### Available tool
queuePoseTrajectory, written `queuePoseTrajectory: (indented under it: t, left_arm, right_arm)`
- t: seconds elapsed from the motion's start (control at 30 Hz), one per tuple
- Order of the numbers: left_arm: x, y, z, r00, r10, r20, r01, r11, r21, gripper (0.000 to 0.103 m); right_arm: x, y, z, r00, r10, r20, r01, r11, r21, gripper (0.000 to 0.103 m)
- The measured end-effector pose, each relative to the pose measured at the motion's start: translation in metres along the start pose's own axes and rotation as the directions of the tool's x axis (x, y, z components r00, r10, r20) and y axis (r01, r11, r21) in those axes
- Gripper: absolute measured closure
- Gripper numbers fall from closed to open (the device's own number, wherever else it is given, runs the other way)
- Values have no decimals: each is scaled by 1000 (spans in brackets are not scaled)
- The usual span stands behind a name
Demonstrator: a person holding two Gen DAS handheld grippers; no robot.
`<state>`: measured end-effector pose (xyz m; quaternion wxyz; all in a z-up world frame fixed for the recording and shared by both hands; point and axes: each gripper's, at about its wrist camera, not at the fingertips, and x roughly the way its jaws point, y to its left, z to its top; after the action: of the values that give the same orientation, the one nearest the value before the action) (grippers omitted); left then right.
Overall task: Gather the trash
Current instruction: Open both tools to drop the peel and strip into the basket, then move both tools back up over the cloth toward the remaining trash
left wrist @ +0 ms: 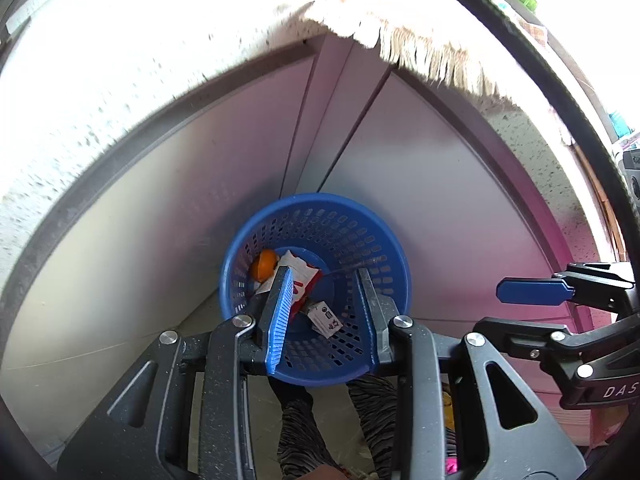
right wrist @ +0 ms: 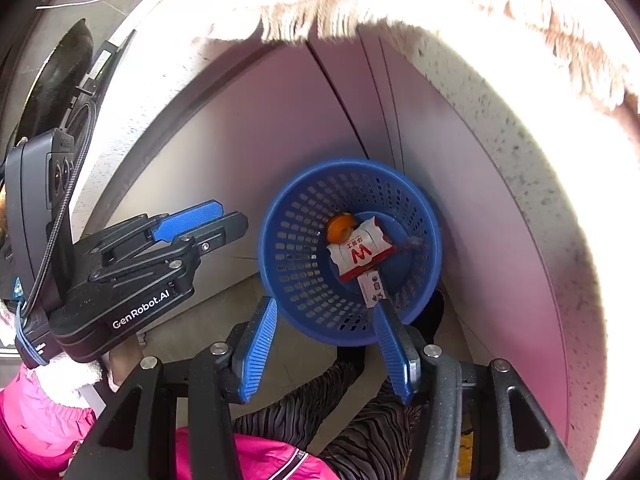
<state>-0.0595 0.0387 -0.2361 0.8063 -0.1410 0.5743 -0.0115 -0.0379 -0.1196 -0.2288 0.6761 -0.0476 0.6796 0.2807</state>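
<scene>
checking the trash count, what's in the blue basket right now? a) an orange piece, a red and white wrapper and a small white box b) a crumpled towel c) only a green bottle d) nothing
a: the right wrist view shows the blue basket holding an orange piece, a red and white wrapper and a small white box, all lying at its bottom.

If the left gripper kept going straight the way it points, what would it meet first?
Probably the red and white wrapper lying inside the blue basket; the open left gripper points down into the basket's mouth, though depth is uncertain.
</scene>
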Motion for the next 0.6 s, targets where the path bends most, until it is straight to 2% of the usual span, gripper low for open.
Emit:
queuePoseTrajectory:
  t: [0.17,0.33,0.5,0.6]
  left_arm:
    - [-23,-6,5,999,4,41,-4,1000,3,73]
    - [-51,-12,18,994,12,110,-14,1000,17,52]
    - [-73,-22,40,985,27,171,-32,999,23,47]
    - [-84,-31,55,977,38,208,-46,998,33,47]
  right_arm:
    - [-22,6,-2,999,9,42,-8,1000,-19,50]
    - [-54,7,-3,993,17,119,-12,999,-42,42]
    - [-91,-1,1,974,42,224,-34,999,-39,32]
    - [-114,-10,6,958,46,284,-40,999,-27,32]
